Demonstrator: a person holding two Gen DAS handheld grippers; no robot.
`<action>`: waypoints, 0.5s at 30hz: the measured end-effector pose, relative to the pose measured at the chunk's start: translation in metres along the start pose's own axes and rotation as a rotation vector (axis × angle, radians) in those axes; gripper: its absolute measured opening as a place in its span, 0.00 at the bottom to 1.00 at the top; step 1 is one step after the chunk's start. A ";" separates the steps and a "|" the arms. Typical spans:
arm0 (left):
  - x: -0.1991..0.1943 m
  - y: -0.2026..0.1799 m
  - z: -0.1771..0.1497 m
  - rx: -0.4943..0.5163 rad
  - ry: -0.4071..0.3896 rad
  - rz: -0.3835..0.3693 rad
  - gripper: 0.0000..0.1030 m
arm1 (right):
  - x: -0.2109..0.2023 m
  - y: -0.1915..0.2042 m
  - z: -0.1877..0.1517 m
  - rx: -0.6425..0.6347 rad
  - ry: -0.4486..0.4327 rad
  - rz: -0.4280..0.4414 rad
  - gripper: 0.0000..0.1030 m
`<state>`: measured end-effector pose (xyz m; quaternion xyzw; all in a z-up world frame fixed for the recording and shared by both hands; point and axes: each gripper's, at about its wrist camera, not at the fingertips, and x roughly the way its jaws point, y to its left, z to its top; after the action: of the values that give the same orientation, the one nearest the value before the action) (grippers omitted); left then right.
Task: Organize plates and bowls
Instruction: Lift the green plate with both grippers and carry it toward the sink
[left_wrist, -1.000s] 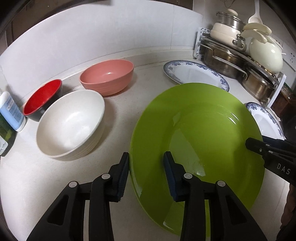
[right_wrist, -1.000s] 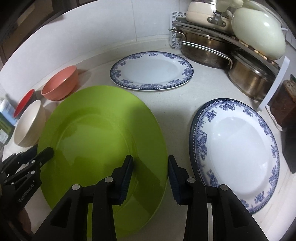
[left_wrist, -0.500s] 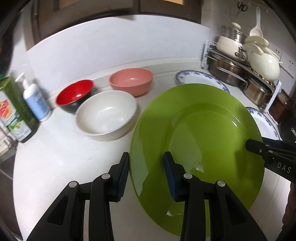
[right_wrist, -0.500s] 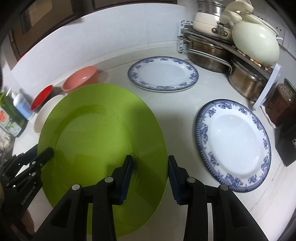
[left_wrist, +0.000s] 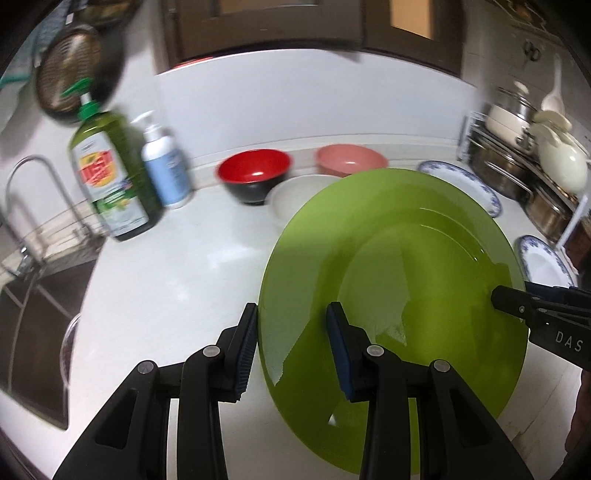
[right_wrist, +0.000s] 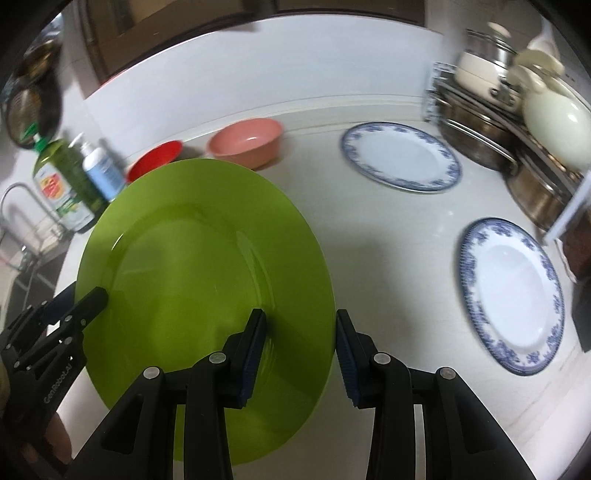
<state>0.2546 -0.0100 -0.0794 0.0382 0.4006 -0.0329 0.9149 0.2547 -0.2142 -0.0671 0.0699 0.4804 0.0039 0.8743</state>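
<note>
Plate (left_wrist: 406, 266), green, fills lower frame, its rim pinched by left hand-held gripper (left_wrist: 291, 347) and right hand-held gripper (right_wrist: 299, 354); uneven pull could slip it onto the surface (right_wrist: 369, 229).

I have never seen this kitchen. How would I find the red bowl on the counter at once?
Start at the sink on the left and find the two pump bottles beside it at the back wall. Just right of them stands the red bowl, beside a white bowl and a pink bowl. It alone is red inside and black outside.
</note>
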 end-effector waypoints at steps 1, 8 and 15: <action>-0.001 0.006 -0.002 -0.011 0.003 0.010 0.36 | 0.001 0.006 0.000 -0.010 0.003 0.012 0.38; -0.004 0.047 -0.014 -0.093 0.034 0.078 0.36 | 0.011 0.050 0.000 -0.091 0.033 0.080 0.38; -0.001 0.084 -0.027 -0.159 0.077 0.143 0.36 | 0.031 0.093 0.002 -0.177 0.077 0.126 0.38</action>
<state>0.2417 0.0763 -0.0927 -0.0050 0.4331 0.0659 0.8989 0.2784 -0.1198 -0.0805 0.0223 0.5062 0.1039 0.8558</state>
